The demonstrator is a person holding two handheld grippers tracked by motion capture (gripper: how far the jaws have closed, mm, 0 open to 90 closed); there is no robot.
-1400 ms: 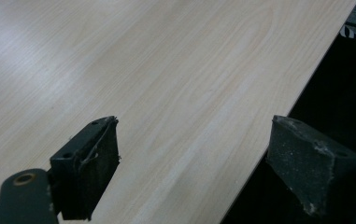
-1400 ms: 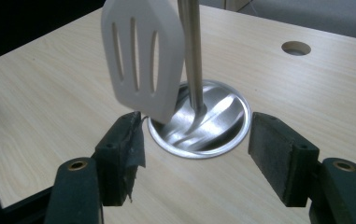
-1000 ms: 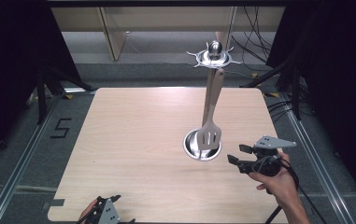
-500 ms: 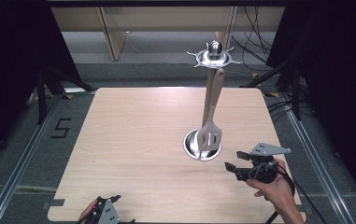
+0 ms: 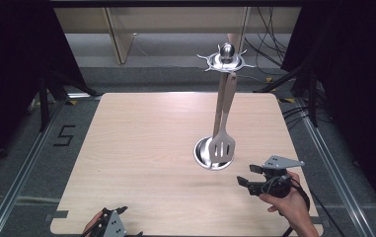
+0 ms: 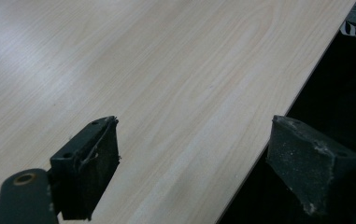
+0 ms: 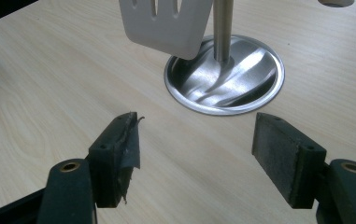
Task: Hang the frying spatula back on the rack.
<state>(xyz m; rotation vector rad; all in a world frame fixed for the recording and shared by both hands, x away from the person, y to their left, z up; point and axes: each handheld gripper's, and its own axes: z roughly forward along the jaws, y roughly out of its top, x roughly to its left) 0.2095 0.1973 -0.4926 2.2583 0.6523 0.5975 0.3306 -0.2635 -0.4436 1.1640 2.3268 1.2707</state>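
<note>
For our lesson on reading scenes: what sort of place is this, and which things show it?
Probably a lab recording bay, not a kitchen: a bare wooden table on metal floor rails, dark curtains, loose cables, and one slotted spatula hung on a steel stand.

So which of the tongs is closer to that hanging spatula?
The right. The right tongs sit open just beside the spatula and its stand. The left tongs are open at the table's near edge, far off.

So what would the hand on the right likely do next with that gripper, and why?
Probably draw the right gripper a little further off from the stand, or let it rest. Its jaws stand open and hold nothing, and the slotted spatula already hangs from the rack at the top of the stand, its blade above the round steel base. The left gripper idles open at the table's near edge.
</note>
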